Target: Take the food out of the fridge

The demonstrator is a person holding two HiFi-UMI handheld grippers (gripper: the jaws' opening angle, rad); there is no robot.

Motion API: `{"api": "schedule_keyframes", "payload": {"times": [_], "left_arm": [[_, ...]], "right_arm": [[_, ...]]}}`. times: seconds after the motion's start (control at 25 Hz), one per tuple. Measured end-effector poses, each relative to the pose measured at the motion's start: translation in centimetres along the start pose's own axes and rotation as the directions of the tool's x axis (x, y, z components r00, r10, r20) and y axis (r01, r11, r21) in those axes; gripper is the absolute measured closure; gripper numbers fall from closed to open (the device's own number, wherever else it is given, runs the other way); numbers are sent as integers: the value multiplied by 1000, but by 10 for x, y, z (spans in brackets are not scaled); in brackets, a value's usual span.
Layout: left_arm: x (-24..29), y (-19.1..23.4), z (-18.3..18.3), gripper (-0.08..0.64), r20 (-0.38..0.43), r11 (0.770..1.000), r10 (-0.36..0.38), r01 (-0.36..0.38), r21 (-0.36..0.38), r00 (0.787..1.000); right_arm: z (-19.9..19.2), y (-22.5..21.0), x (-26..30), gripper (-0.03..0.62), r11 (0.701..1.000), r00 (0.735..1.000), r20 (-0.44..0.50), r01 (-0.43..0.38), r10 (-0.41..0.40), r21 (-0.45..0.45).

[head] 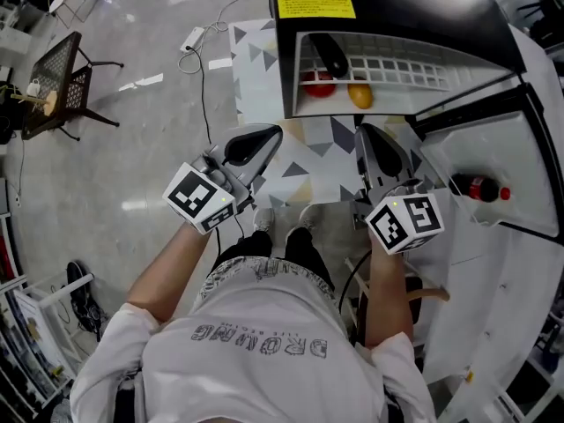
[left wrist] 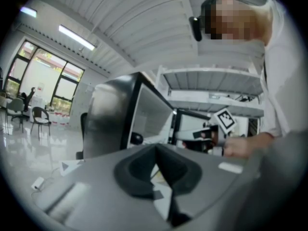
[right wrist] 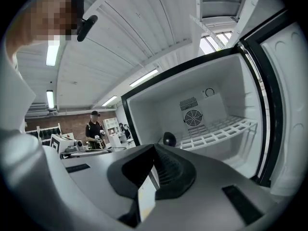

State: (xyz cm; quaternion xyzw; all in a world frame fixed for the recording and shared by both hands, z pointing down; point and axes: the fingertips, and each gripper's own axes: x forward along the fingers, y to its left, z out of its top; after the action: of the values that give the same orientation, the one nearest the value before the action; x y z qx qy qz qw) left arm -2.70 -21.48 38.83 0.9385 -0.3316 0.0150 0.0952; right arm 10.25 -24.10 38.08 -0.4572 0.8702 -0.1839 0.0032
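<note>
The fridge (head: 397, 7) stands open in front of me, its door (head: 493, 201) swung out to the right. On its white wire shelf (head: 397, 64) lies a dark rounded item (head: 330, 53); below it sit a red item (head: 319, 85) and an orange one (head: 359, 93). A dark bottle with a red cap (head: 476, 188) rests in the door. My left gripper (head: 273, 136) and right gripper (head: 363, 132) hover side by side just short of the opening, both shut and empty. The right gripper view shows the shelf (right wrist: 216, 131) and the dark item (right wrist: 169, 138) ahead of the shut jaws.
A patterned mat (head: 260, 60) lies under the fridge. A power strip with its cable (head: 194, 38) is on the floor to the left, and a mesh chair (head: 57, 82) stands further left. A person (right wrist: 94, 129) stands far off in the room.
</note>
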Motion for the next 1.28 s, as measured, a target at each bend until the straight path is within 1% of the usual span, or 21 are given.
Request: {"api": "schedule_keyframes", "payload": {"times": [0.36,0.64,0.88,1.0,1.28], "left_arm": [[17,-1,-1,552,-5,998,64,-64,-1,998],[19,2,-2,552,-5,995,101,-101,-6,995],[16,6,-6,552,-6,992,129,-129,-13,992],[15,9,-7,552,-7,990,138,-138,-17,990],[11,14,-8,552,-5,988,154,-154,-23,988]], "right_arm": [[5,-25,26,591,998,998,-14,-56,56,-29],[10,-39,48,589,996,997,-14,-72,72,-47],[13,-41,66,588,993,996,-20,-88,87,-72],[12,-42,75,577,992,995,-27,-94,92,-84],[10,-40,93,529,989,994,-44,-103,99,-102]]}}
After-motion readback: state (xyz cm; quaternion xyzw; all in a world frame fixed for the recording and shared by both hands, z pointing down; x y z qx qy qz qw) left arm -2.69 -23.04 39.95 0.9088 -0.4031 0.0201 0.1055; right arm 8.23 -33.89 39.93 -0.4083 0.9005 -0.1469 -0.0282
